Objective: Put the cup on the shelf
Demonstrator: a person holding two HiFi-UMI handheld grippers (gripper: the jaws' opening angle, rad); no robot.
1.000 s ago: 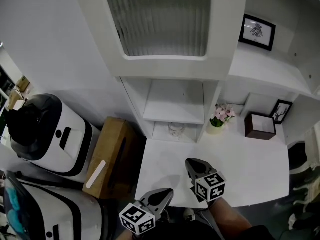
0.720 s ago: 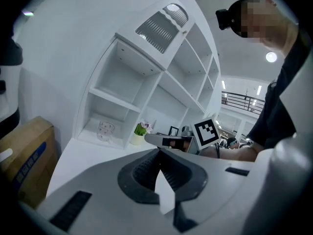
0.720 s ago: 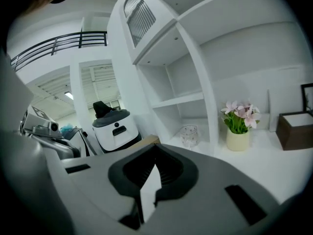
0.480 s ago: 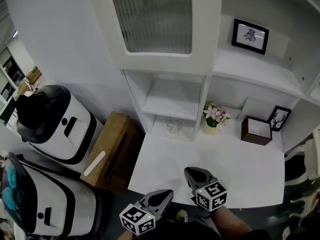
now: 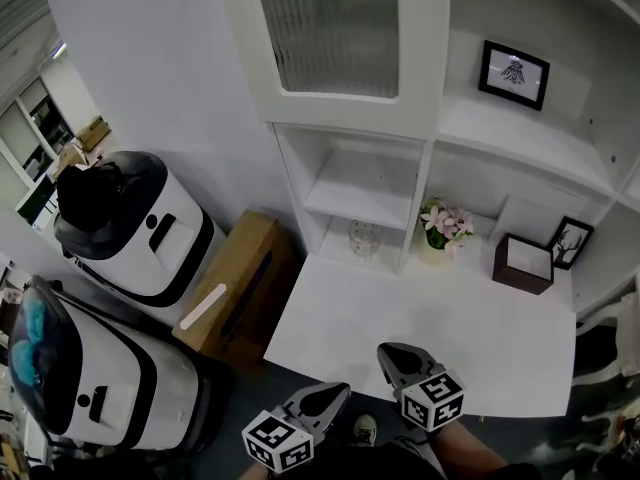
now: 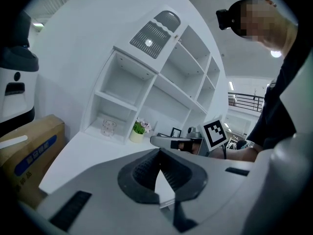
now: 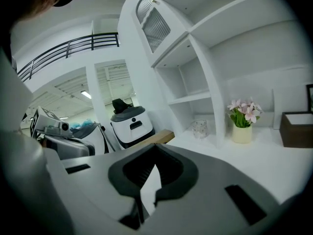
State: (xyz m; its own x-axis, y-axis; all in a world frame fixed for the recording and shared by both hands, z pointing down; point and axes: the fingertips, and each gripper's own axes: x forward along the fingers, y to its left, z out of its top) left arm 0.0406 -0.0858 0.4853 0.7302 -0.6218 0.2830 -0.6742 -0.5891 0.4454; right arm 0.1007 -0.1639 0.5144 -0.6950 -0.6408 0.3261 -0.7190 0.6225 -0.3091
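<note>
A clear glass cup (image 5: 363, 238) stands in the bottom compartment of the white shelf unit (image 5: 367, 190), under its lower board. The same cup (image 6: 108, 127) shows far off in the left gripper view, and the cup (image 7: 199, 129) also in the right gripper view. My left gripper (image 5: 325, 400) hangs below the white table's front edge (image 5: 330, 363), shut with nothing in it. My right gripper (image 5: 395, 356) sits just over that edge, also shut and empty. Both are far from the cup. The left gripper's (image 6: 157, 153) and right gripper's (image 7: 155, 148) jaw tips meet.
A pot of pink flowers (image 5: 440, 230), a brown box (image 5: 522, 264) and a small framed picture (image 5: 565, 243) stand right of the cup's compartment. Another framed picture (image 5: 513, 73) sits on a higher shelf. A cardboard box (image 5: 235, 288) and two white machines (image 5: 130, 223) stand to the left.
The head view has shifted, so the shelf and table now sit a little further right and lower. Both grippers stay shut near the table's front edge.
</note>
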